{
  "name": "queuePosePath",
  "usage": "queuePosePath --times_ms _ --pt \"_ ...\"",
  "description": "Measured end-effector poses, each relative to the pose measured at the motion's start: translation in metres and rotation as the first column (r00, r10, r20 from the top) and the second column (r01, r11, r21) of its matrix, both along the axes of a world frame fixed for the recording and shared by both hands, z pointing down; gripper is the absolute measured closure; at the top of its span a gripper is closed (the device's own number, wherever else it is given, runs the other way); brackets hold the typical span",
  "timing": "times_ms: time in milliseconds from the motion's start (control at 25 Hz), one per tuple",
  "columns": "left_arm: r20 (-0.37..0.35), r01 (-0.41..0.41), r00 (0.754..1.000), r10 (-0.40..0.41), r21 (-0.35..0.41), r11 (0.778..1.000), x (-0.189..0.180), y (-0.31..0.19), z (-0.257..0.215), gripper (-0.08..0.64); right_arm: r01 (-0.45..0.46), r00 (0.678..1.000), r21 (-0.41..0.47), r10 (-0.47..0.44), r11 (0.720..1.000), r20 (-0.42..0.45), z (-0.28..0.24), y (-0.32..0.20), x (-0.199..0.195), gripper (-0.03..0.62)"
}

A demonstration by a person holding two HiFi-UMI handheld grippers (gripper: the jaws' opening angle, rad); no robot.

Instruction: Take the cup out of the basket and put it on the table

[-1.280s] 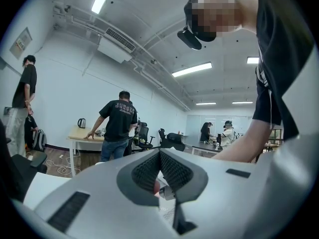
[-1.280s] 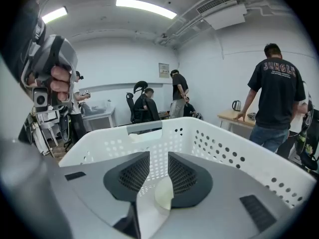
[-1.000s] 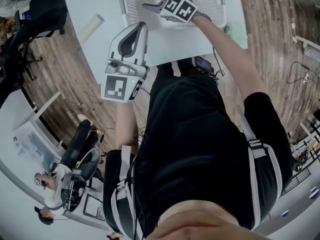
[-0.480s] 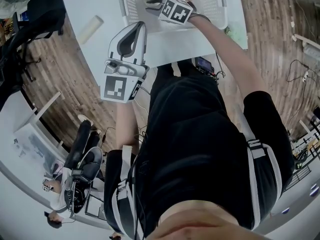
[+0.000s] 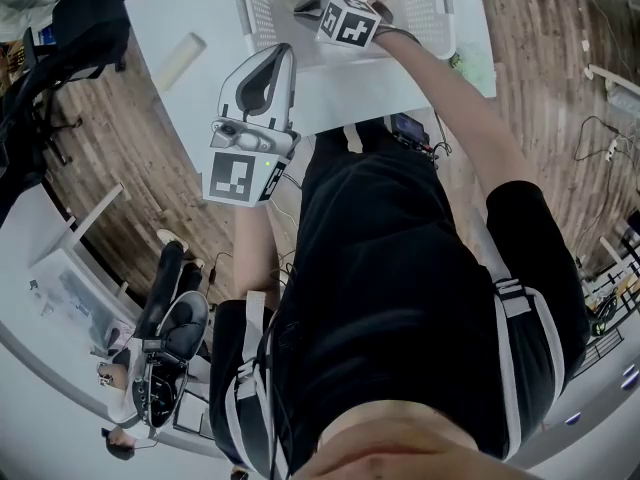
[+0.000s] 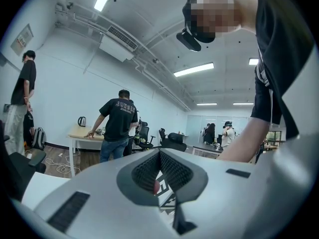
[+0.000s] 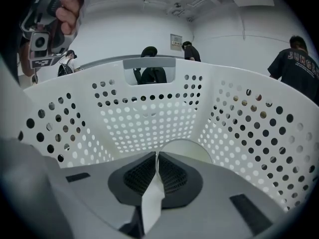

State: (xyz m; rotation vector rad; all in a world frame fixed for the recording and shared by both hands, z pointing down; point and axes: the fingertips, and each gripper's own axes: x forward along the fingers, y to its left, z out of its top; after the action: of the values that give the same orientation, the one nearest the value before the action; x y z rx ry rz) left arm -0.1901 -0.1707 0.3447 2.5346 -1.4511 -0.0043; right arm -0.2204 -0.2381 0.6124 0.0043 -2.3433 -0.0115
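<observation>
**Where is the cup?**
The cup (image 7: 185,149) is inside the white basket (image 7: 149,118). In the right gripper view its round, pale rim shows low in the frame, just past the jaws. The basket's holed walls rise all round it.

**What is the right hand-held gripper doing?**
The right hand-held gripper (image 7: 156,157) has its jaws closed to a narrow slit on the cup's thin wall. The wall runs as a white strip between the dark pads. In the head view this gripper (image 5: 310,6) reaches into the basket (image 5: 262,13) at the top centre of the frame.

**And the left one?**
In the head view the left hand-held gripper (image 5: 280,56) shows below and left of the basket, across the near edge of the white counter (image 5: 190,3). It is not touching the basket. In its own view its jaws are pressed together with nothing between them, and it points up into the room.

**Anything else on the counter?**
A pale roll (image 5: 180,56) lies at the upper left, well apart from the basket.
</observation>
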Motion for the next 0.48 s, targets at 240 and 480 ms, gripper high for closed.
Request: queuePosePath --times_ms 240,480 --pt "0.003 0.007 1.0 -0.007 0.009 1.0 -0.002 0.001 -0.005 0.543 0.004 1.0 -0.008 -0.004 1.0 0.014 -0.005 0.001 -0.001 0.558" --pt "0.01 0.02 1.0 -0.02 0.015 1.0 -0.005 0.006 -0.008 0.542 -0.002 0.999 0.013 0.001 1.0 0.051 -0.024 0.001 -0.001 0.558"
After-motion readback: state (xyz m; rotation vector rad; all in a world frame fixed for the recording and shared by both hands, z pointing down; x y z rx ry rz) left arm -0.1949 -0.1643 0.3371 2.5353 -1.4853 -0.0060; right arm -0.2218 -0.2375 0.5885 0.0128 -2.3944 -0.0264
